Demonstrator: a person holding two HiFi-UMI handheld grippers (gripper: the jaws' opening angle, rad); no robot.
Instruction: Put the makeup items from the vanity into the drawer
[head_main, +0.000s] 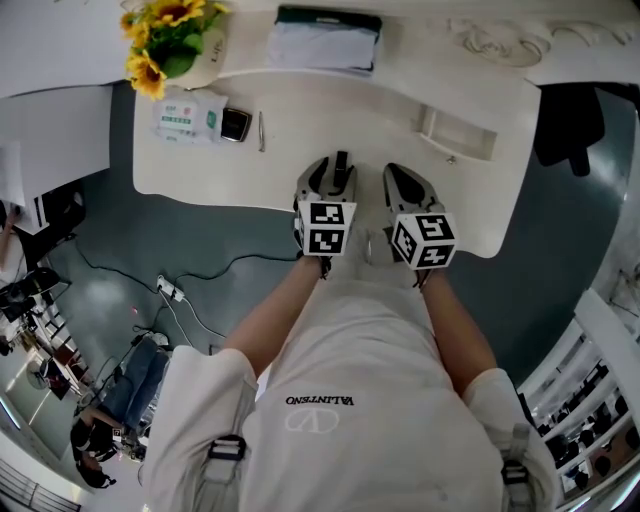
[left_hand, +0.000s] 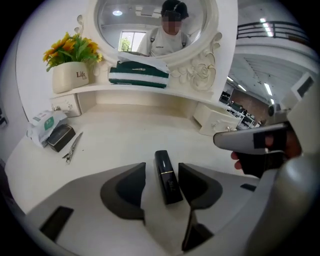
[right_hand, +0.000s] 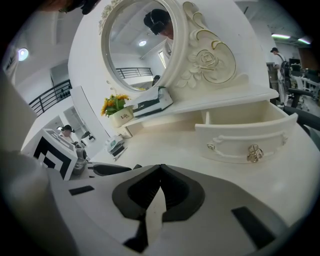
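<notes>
Left hand-held gripper (left_hand: 161, 167) stands half-wide astride a black lipstick tube (left_hand: 166, 179) lying on the tabletop (left_hand: 130, 135), not pinching it. Right hand-held gripper (right_hand: 160, 167) is closed and empty, facing the open drawer (right_hand: 245, 132). A compact (left_hand: 60, 136) and a hair clip (left_hand: 73, 147) lie well to the left.

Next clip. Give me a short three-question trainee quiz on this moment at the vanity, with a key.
1. What lies between the left gripper's jaws? A) a comb B) a black lipstick tube C) a powder brush
2. True or false: the right gripper's jaws stand wide apart.
3. Fill in: the small drawer at the right of the vanity is ____.

Key: 1 B, with the jaws not yet pressing on it. 2 False; its jaws are together with nothing between them. 3 open.
</notes>
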